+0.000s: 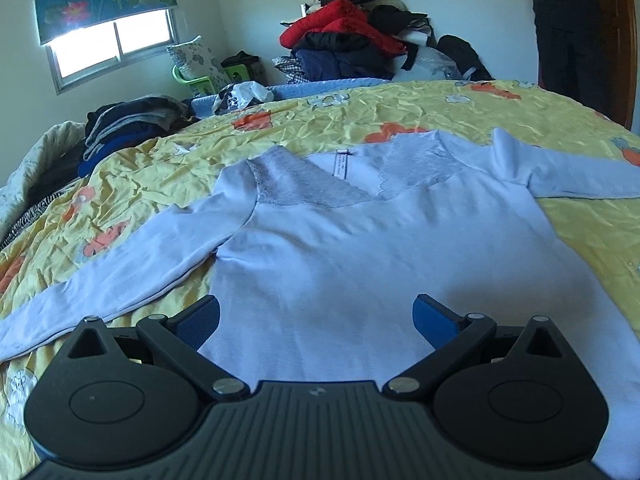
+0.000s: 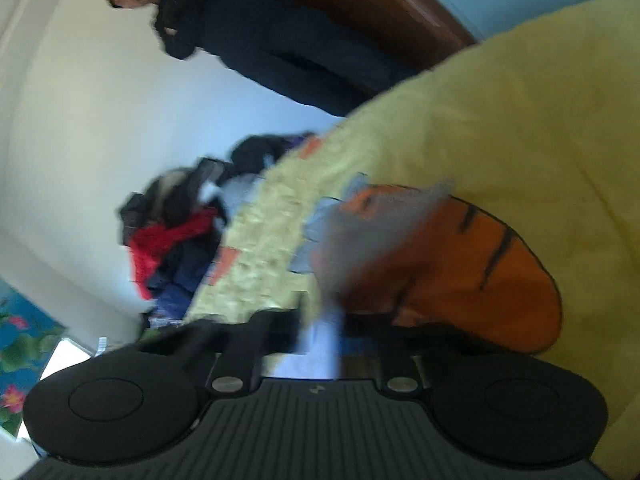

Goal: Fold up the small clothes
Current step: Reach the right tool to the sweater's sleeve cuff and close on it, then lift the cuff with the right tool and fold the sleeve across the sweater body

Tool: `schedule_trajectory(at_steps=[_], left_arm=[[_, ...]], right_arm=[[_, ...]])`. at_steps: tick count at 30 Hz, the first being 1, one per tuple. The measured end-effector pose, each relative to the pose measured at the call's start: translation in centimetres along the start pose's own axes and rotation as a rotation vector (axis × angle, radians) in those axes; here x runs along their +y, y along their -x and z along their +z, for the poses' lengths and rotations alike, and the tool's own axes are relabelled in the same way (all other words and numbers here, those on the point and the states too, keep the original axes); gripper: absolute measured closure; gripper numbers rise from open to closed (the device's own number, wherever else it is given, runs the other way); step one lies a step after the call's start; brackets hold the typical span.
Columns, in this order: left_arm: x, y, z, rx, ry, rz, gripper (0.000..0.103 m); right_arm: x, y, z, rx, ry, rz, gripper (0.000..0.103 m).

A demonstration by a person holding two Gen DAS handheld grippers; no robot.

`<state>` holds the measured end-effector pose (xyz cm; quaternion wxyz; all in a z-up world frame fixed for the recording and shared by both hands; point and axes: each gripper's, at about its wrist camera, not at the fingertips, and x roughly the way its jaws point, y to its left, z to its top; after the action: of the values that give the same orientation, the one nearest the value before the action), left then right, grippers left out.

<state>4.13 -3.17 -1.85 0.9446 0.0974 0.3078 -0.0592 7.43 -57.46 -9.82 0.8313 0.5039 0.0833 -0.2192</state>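
A pale lavender long-sleeved top with a lace neckline lies flat, front up, on the yellow flowered bedspread. Both sleeves are spread out sideways. My left gripper hovers open over the lower body of the top, blue pads wide apart and empty. The right wrist view is tilted and badly blurred. There my right gripper is shut on a strip of the pale fabric, close to the bedspread and its orange flower print.
A heap of red and dark clothes sits at the far edge of the bed by the wall. Folded dark clothes are stacked at the left. A person in dark clothes stands at the far right by a wooden door.
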Motion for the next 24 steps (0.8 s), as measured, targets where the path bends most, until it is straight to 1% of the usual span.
schedule_trajectory(at_steps=[2,5,8,12,15,18,21,24], left_arm=[[0.3,0.0,0.0,-0.002,0.007,0.0,0.0],[0.8,-0.2,0.1,-0.003,0.01,0.012,0.0],[1.3,-0.7,0.1,0.007,0.028,0.024,0.0],[1.9,-1.0,-0.1,0.024,0.056,0.024,0.0],[2.0,-1.1,-0.2,0.031,0.054,0.041,0.0],[2.3,-1.5,-0.3,0.043,0.06,0.042,0.0],[2.6,-1.6,-0.4,0.049,0.068,0.038,0.0],[2.9,-1.9,-0.5,0.049,0.071,0.05,0.0]], right_arm=[[-0.1,0.3,-0.4,-0.015,-0.005,-0.005,0.093],[0.8,0.5,-1.0,-0.024,0.03,-0.003,0.093],[2.8,0.9,-1.9,0.003,0.075,0.056,0.093],[5.9,1.2,-4.0,0.078,0.116,0.154,0.093],[8.3,1.0,-6.1,0.147,0.151,0.212,0.093],[10.3,0.7,-8.1,0.211,0.168,0.266,0.093],[11.7,0.4,-9.8,0.263,0.159,0.278,0.093],[12.4,1.2,-11.6,0.283,0.149,0.27,0.093]])
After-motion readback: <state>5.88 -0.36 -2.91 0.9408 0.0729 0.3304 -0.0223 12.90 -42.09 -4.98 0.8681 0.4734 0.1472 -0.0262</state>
